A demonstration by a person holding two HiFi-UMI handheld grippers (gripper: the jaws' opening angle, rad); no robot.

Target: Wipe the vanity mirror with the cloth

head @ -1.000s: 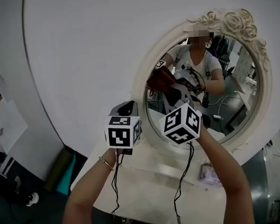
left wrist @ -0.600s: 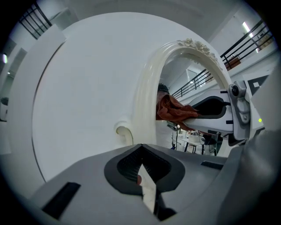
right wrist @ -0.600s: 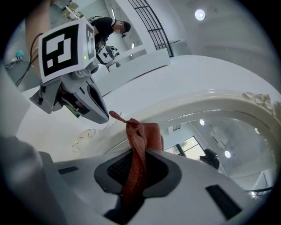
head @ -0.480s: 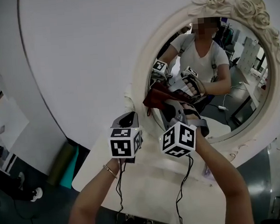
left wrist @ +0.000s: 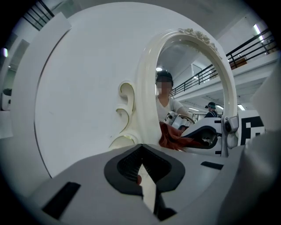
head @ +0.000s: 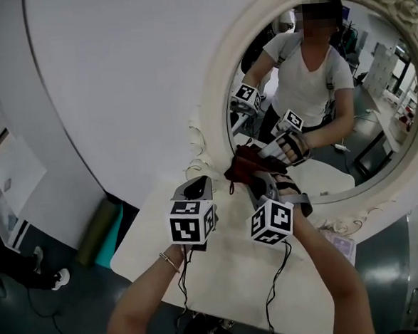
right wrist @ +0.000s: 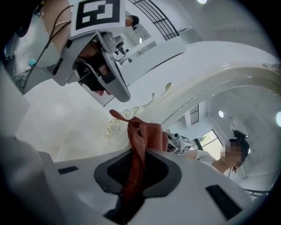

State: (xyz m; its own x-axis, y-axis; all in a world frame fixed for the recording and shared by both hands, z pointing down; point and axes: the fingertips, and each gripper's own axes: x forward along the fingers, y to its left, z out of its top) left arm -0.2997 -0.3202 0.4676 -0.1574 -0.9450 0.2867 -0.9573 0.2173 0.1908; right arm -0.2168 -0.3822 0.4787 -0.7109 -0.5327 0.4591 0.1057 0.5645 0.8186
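The oval vanity mirror (head: 215, 105) has an ornate white frame and stands on a white table. My right gripper (head: 257, 178) is shut on a dark red cloth (head: 246, 161), which is pressed against the lower left of the glass. In the right gripper view the cloth (right wrist: 141, 136) hangs out between the jaws of this gripper (right wrist: 138, 154), with the mirror frame (right wrist: 210, 83) just beyond. My left gripper (head: 194, 188) hovers beside the frame's left foot. It is shut (left wrist: 141, 147) and holds nothing. The left gripper view also shows the frame (left wrist: 147, 88) and the cloth (left wrist: 169, 137).
The white table (head: 223, 269) runs under both arms. A small patterned packet (head: 343, 245) lies on it at the right. A green roll (head: 99, 229) leans against a large white round panel (head: 117, 76) down on the floor to the left.
My right gripper has carried the cloth down the glass from mid-left to the lower left edge. The left gripper has stayed beside it, and the head view has tilted.
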